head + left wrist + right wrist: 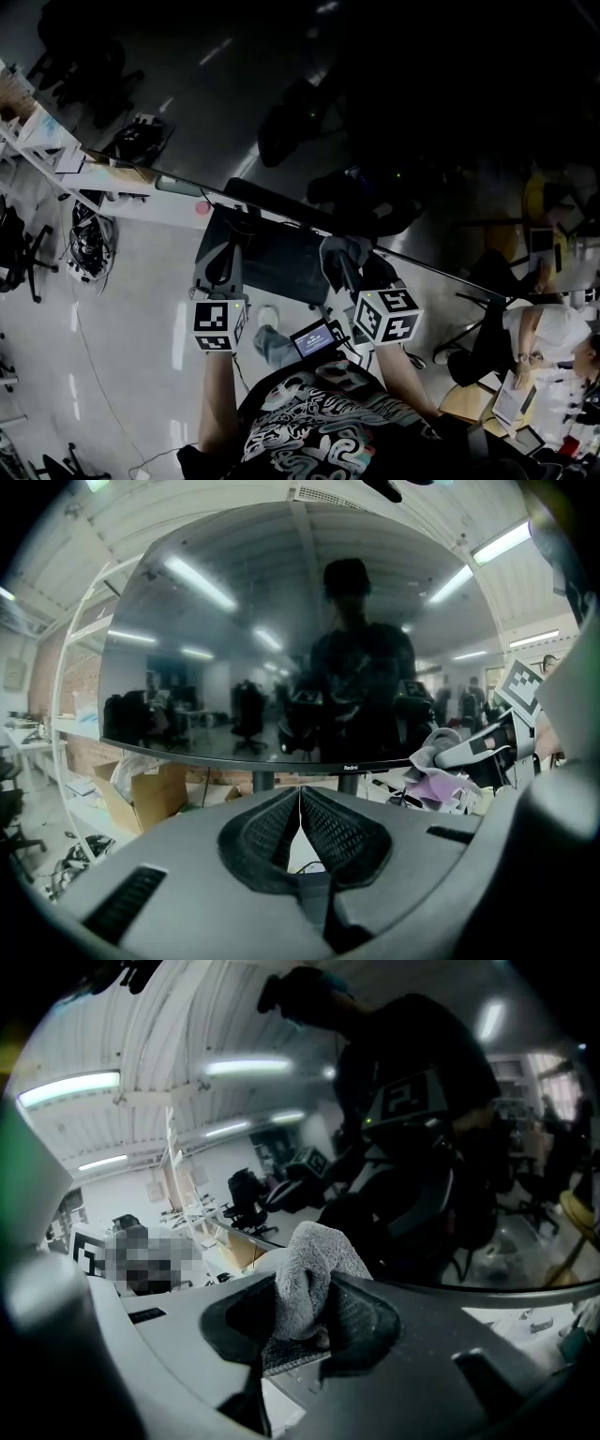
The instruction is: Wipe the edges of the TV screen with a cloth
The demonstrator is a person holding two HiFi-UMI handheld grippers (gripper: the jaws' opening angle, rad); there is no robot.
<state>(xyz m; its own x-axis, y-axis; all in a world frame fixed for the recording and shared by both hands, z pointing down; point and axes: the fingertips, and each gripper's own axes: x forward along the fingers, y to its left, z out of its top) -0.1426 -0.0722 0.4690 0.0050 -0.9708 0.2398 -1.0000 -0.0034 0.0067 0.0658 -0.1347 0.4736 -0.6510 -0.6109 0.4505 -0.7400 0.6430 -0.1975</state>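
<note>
Grey fleecy cloth bunched | right gripper fingers clamped on it | left gripper fingers together | TV screen glossy

i see grey shells on left gripper and right gripper, black ribbed pads, black-white marker cubes. short-sleeved black tee, pale swirl print, bottom centre.

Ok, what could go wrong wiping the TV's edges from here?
The small grey fleecy cloth sits bunched in the right gripper's jaws, so hard plastic might scrape the glossy dark TV screen. The shut, empty left gripper points at the screen's lower edge and could knock it.
</note>
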